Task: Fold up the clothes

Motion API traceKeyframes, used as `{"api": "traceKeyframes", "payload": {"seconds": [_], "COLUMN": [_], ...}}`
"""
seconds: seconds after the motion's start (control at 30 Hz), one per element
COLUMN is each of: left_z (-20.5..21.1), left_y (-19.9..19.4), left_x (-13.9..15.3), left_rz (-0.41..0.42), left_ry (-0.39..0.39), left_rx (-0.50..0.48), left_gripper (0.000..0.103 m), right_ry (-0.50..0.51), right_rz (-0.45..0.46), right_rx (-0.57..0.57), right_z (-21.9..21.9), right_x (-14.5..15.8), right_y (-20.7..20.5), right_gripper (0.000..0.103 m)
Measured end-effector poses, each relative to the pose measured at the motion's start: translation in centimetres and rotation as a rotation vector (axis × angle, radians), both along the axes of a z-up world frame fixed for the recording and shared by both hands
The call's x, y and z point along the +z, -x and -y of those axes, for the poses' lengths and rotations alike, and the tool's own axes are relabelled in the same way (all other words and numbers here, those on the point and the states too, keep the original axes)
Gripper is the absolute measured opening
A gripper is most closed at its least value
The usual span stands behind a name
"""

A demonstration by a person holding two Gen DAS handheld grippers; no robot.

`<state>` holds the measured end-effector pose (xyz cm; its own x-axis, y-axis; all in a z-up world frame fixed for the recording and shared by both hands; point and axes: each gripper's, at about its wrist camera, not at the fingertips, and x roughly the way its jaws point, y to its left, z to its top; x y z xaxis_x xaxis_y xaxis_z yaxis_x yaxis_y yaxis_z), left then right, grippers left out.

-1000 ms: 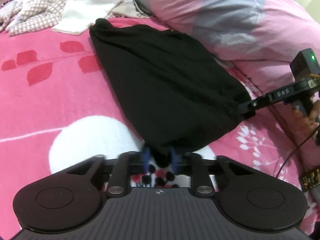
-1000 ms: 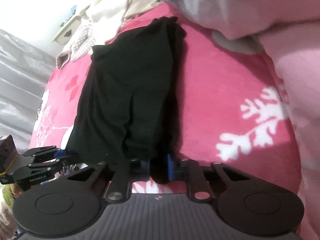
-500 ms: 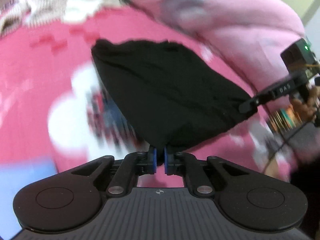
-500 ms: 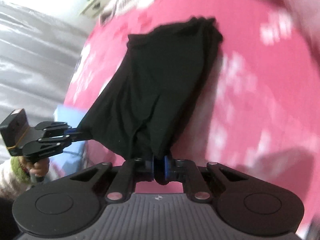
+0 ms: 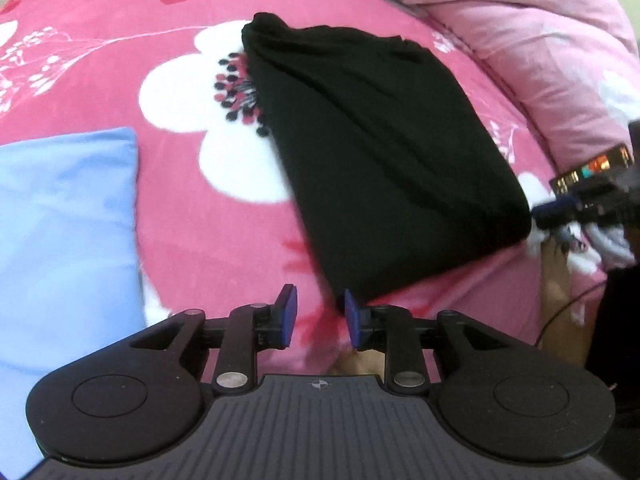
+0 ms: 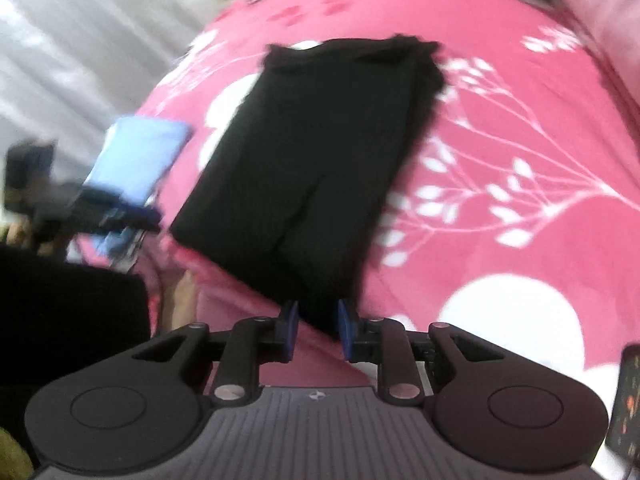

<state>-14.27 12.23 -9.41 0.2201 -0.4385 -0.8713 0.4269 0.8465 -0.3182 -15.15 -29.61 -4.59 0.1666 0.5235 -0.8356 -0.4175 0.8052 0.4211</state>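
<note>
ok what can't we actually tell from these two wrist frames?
- Right wrist view: whether the right gripper jaws touch the black garment; motion blur smears that corner.
- Left wrist view: the right gripper at the frame's right edge is cut off and blurred.
- Underside and fold layers of the black garment: hidden by its own top layer.
- Blue cloth: cut off by the left edge.
- Left gripper: hand behind it not visible.

Both views low over bedspread (image 5: 224, 240)
</note>
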Motion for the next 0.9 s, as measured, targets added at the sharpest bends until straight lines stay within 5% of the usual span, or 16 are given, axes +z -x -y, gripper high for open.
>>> {"api": "traceKeyframes", "payload": {"seconds": [0.13, 0.2, 0.27, 0.53, 0.67, 0.87, 0.9], "left_z": [3.0, 4.4, 5.1, 5.2, 5.3, 4.9, 4.7], "left_y": [0.1, 0.8, 1.2, 0.8, 0.7, 0.7, 0.7], "left_x": [-1.7, -2.6, -2.9, -3.3, -3.5, -2.3, -1.8], "left_rz": [0.013, 0.065, 0.102, 0.110, 0.121, 0.103, 0.111], "left_ry": [-0.092, -0.178, -0.218, -0.229, -0.237, -0.229, -0.233], "left_rx": [-0.093, -0.147, -0.177, -0.178, -0.185, -0.190, -0.190], "left_gripper": [0.026, 0.027, 0.027, 0.027, 0.027, 0.027, 0.026], "right_ry": [0.036, 0.043, 0.079, 0.283, 0.396, 0.247, 0.216], "right_rz": [0.019, 0.044, 0.086, 0.252, 0.261, 0.294, 0.294], "right_rx": [0.041, 0.042, 0.038, 0.121, 0.105, 0.019, 0.011], "right_z": [-1.6, -1.7, -1.3, -2.1, -1.0, 0.3, 0.1], "right_x": [-1.6, -1.7, -1.4, -1.6, -2.5, 0.1, 0.3], "right_y": [0.0, 0.2, 0.6, 2.7, 3.1, 1.9, 1.5], "right_gripper": [0.025, 0.006, 0.005, 0.001, 0.000, 0.004, 0.011]}}
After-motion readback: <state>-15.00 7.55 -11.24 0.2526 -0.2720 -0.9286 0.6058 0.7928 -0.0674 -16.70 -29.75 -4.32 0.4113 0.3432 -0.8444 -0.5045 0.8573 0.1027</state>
